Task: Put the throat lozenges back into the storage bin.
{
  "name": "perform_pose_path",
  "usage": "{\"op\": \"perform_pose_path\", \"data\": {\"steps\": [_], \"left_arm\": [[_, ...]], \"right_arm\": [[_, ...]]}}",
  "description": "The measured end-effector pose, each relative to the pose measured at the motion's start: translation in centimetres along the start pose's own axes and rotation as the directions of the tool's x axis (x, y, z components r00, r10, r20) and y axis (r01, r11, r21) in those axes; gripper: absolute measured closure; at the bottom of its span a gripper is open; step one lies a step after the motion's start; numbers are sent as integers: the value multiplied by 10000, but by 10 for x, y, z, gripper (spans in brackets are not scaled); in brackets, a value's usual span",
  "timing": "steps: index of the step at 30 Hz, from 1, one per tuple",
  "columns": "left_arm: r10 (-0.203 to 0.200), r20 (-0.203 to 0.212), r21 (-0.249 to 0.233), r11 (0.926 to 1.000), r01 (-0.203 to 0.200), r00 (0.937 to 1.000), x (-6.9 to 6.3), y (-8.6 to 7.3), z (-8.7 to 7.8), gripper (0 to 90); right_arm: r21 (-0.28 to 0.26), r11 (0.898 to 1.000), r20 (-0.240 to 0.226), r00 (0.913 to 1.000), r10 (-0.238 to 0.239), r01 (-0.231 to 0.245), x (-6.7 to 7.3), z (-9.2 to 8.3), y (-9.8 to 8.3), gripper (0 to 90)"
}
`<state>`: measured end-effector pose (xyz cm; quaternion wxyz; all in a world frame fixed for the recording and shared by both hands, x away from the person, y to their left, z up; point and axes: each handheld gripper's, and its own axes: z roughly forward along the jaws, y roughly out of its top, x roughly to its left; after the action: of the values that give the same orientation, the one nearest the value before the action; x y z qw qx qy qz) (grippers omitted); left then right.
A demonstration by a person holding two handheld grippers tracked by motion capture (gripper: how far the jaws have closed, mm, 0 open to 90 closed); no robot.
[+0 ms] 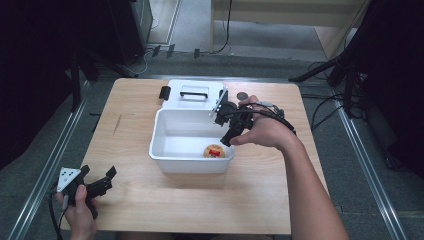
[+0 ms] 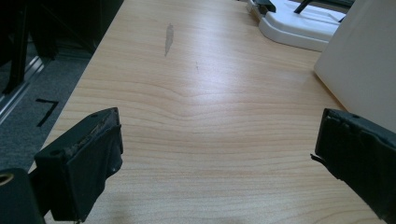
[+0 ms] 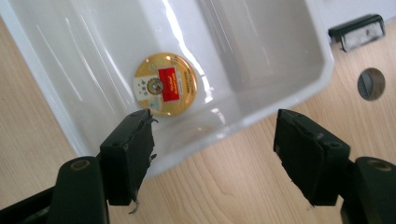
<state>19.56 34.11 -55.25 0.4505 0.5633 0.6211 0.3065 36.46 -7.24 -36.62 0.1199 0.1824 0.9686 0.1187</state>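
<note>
My right tool (image 1: 227,131) hangs over the right end of the white bin (image 1: 165,131), jaws spread wide with nothing between them. Looking along it in the right gripper view, the right tool (image 3: 215,144) straddles the bin's (image 3: 299,88) rim: one jaw sits over the inside, the other out over the wooden tabletop (image 3: 224,186).

Down in the bin lies a round gold tin (image 1: 214,151) with a red label, flat on the floor near the front right corner. In the right gripper view the gold tin (image 3: 165,88) sits just above my inner jaw, apart from it.

Behind the bin, the white lid (image 1: 192,95) lies flat on the tabletop (image 1: 135,150), touching the bin's back edge, its black handle up and a black latch at its left corner. A small dark round disc (image 1: 242,96) rests on the wood just right of the lid; the right gripper view catches that disc (image 3: 371,84) beyond the bin's corner.

My left tool (image 1: 97,185) rests low at the near left corner of the tabletop, well apart from the bin, jaws wide open and empty. In its own view the left tool (image 2: 217,154) frames bare wood (image 2: 196,116), with the bin's wall (image 2: 359,65) at the right and the lid (image 2: 299,28) farther off.
</note>
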Motion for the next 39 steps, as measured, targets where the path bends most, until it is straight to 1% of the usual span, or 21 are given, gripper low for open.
{"op": "perform_pose_path", "data": {"steps": [5,12,15,18,19,21,22,23,25,26,27,28,30,31,32,33,34,36,37,38,39], "left_arm": [[13,-13,4,10000,-13,10000,0,0,0,16],[10,-25,-1,10000,-10,10000,0,0,0,16],[20,4,22,10000,-20,10000,0,0,0,16],[19,6,22,10000,-19,10000,0,0,0,16],[30,0,23,10000,-30,10000,0,0,0,16],[34,-7,27,10000,-34,10000,0,0,0,16],[30,-8,24,10000,-30,10000,0,0,0,16],[30,-6,25,10000,-30,10000,0,0,0,16],[33,-16,25,10000,-32,10000,0,0,0,16],[40,-20,25,10000,-40,10000,0,0,0,16],[43,-33,9,10000,-43,10000,0,0,0,16],[57,-30,8,10000,-57,10000,0,0,0,16],[72,-33,8,10000,-72,10000,-1,0,0,16],[71,-34,18,10000,-71,10000,-1,0,0,16],[76,-23,26,10000,-76,10000,-1,0,0,16],[80,-27,21,10000,-80,10000,-1,0,0,16],[81,-37,9,10000,-81,10000,-1,0,0,16],[85,-31,0,10000,-85,10000,-1,0,0,16],[83,-24,0,10000,-83,10000,-1,0,0,16],[83,-17,10,10000,-83,10000,-1,0,0,17],[81,-22,-1,10000,-81,10000,-1,0,0,16]], "right_arm": [[82,9998,191,9996,190,-192,-5,-8,-16,285],[-2,9986,240,9983,527,-527,-9,-10,-32,282],[-353,9940,426,9936,1046,-1031,-12,-7,-47,227],[-798,9826,925,9802,1751,-1680,-11,-4,-60,172],[-1206,9683,1087,9667,2319,-2188,-12,-2,-68,145],[-1677,9502,1173,9517,2838,-2627,-13,1,-77,131],[-1999,9375,1173,9430,3115,-2849,-14,4,-83,128],[-2415,9219,1048,9363,3353,-3031,-14,8,-91,114],[-2947,8989,853,9280,3627,-3242,-12,16,-102,48],[-3135,8920,848,9260,3678,-3256,-10,20,-106,36],[-3376,8780,920,9164,3895,-3393,-7,26,-111,19],[-3573,8682,981,9106,4014,-3442,-5,30,-114,16],[-4175,8278,1018,8859,4526,-3749,0,41,-124,0],[-4425,8070,1070,8704,4805,-3911,2,45,-128,0],[-4669,7899,1136,8588,4995,-3977,4,48,-131,0],[-5188,7441,1337,8198,5569,-4209,7,54,-137,0],[-5334,7299,1415,8057,5752,-4274,8,55,-139,0],[-5908,6720,1642,7489,6420,-4465,10,61,-147,0],[-6256,6302,1613,7141,6812,-4598,12,64,-153,6],[-6484,6036,1662,6876,7069,-4639,13,67,-157,6],[-6714,5819,1806,6602,7291,-4590,15,69,-161,10]]}}
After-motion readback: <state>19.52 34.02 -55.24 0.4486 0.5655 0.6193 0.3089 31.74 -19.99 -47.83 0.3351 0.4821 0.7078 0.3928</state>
